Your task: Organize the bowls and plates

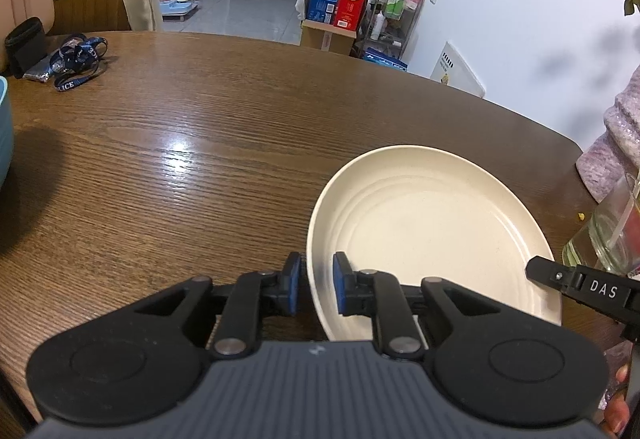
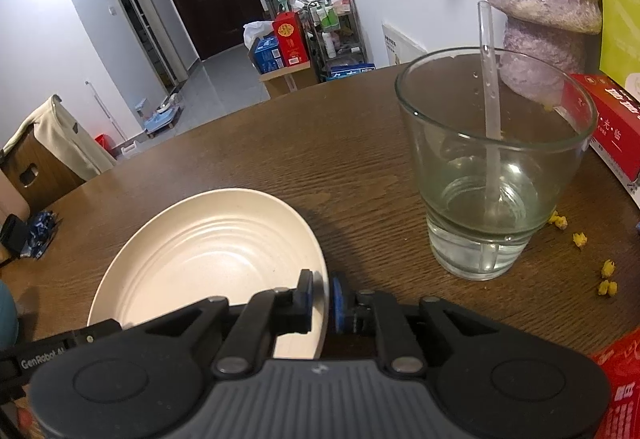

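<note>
Left wrist view: cream plate (image 1: 432, 235) at lower right of frame, flat on brown surface (image 1: 200, 159). Left gripper (image 1: 316, 285) straddles near-left rim, one blue pad outside, one inside; small gaps visible, so barely parted, not clamping. Right gripper (image 1: 538, 268) tip at plate's right rim.

Right wrist view: plate (image 2: 208, 255) at lower left. Right gripper (image 2: 320, 297) astride its right rim, pads close, contact unclear. Glass (image 2: 488, 175) just right of plate. Both hands equally near.

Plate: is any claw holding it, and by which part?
Left claw and right claw straddle the plate at its rim; firm grip cannot be told.
</note>
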`<state>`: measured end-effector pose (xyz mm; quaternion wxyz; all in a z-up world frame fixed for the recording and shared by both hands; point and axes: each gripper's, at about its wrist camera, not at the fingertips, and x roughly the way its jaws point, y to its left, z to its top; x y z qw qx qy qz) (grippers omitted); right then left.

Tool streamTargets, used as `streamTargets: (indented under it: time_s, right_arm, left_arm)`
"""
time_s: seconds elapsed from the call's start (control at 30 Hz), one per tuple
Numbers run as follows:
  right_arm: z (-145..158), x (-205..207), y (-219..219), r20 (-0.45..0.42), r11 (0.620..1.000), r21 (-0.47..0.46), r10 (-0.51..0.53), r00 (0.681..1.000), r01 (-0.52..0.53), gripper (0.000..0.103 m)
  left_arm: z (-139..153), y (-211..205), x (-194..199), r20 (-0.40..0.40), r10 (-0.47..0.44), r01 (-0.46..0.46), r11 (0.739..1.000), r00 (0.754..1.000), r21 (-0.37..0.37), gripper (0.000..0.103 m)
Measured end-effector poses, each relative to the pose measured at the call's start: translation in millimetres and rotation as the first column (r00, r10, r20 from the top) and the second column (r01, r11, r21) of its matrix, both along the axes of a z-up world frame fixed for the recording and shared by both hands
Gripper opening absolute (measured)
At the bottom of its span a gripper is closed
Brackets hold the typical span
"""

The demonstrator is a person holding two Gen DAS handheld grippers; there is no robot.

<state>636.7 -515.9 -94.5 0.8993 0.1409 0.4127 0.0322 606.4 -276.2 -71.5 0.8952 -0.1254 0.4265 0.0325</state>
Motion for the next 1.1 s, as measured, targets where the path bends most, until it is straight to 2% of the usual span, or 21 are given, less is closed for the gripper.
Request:
streamTargets:
  time_s: [0.23,0.33,1.1]
  right_arm:
    - [-0.4,-0.6,-0.6,0.006,1.0,-0.001,-0.003,1.0,0.003,0.016]
    - [-0.7,-0.4,1.6,0.002,1.0,0.007,0.015,1.0,-0.015,0.009]
    - [3.7,-4.1,1.7,0.023,1.0,0.002,0.006,1.0,-0.006,0.008]
  left_arm:
    - [-2.4,4.7,1.0,0.008,0.006,-0.006,1.0,1.0,-0.013,0.02]
    - [-2.4,3.1,0.3,0.01,-0.011,0.012,1.0,1.0,-0.01,0.017]
    - [-0.1,1.5,-2.0,0.032,-0.014,0.014,1.0,0.999,0.005,0.014]
